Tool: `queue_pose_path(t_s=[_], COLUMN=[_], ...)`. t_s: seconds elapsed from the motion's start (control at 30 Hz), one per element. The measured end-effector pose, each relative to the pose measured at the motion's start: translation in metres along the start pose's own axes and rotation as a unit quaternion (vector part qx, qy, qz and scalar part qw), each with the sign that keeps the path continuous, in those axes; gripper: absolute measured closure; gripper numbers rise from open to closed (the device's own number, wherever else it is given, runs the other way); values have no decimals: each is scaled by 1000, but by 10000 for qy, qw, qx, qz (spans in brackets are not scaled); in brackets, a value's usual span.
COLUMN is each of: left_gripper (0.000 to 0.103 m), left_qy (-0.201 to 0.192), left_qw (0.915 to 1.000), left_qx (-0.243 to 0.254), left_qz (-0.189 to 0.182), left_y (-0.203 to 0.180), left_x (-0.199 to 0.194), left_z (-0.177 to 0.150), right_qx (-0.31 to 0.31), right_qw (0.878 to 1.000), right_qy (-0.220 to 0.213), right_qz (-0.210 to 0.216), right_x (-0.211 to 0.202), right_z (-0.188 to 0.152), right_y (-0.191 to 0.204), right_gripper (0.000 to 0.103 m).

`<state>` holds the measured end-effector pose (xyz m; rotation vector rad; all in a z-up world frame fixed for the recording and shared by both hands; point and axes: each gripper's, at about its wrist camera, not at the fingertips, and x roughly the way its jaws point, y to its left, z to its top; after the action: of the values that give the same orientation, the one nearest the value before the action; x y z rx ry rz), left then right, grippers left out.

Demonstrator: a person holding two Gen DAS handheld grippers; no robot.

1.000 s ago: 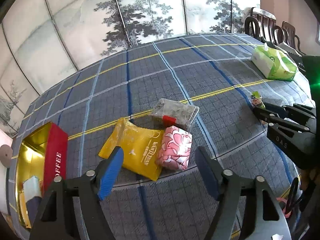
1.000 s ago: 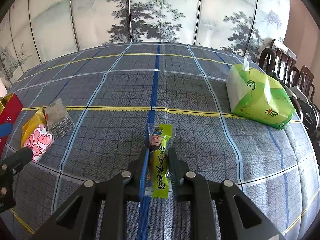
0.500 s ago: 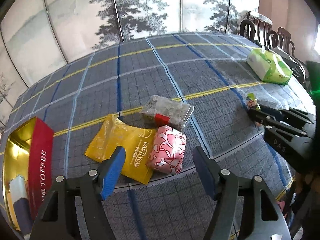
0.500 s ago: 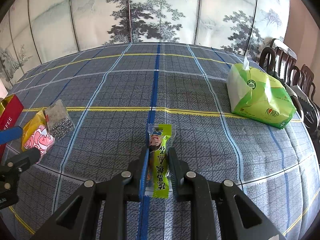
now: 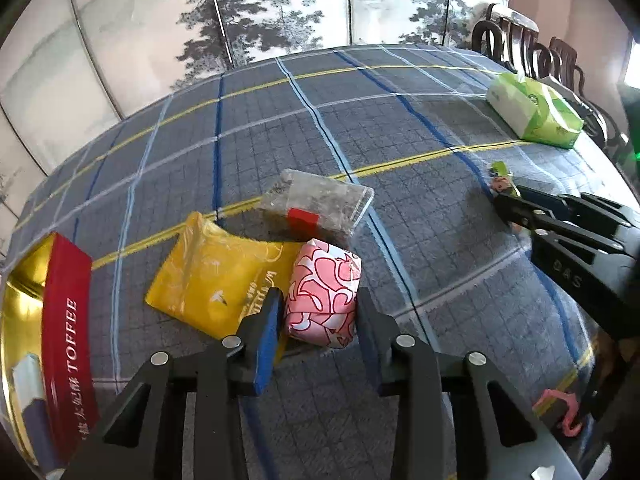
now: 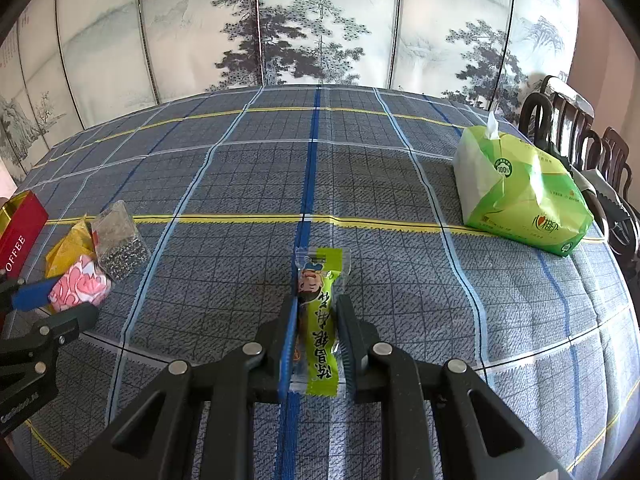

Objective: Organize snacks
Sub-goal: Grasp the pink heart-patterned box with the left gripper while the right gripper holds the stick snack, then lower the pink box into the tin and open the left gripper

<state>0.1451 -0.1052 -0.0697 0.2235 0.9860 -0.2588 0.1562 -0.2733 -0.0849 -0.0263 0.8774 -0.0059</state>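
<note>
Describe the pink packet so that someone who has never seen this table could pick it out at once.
On the blue plaid tablecloth, beside the red toffee tin, lies a cluster of three snacks. The pink packet sits nearest the camera, between the left gripper pads. Its pink-and-white swirl wrapper sets it apart from the flat yellow pouch and the clear bag.

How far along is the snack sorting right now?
Done: one wrapped item lies in the toffee tin. In hand: right gripper clamps the green snack stick; left gripper has just closed around the pink packet. Left: yellow pouch and clear bag.
</note>
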Motion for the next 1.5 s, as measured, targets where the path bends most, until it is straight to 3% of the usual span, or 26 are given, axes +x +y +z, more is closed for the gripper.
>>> queue_pose_path(t_s=[0.5,0.87,1.17,1.5], left_gripper=[73,73,73,73], left_qy=[105,-69,-314,-404], left_qw=[9989,9983,9959,9890], left_qx=[-348,-561,-846,-1220], left_qz=[-284,-154,117,731], left_y=[8,23,58,114], left_x=[-27,-61,-98,-122], left_z=[-21,-34,-37,-50], right_qx=[-13,-27,-31,-34], right_qw=[10000,10000,10000,10000], right_qy=[1,-1,0,0], right_qz=[-16,-34,-40,-45], right_x=[0,-2,-1,-2], right_z=[0,1,1,1], right_y=[-1,-1,0,0], right_gripper=[83,83,83,83])
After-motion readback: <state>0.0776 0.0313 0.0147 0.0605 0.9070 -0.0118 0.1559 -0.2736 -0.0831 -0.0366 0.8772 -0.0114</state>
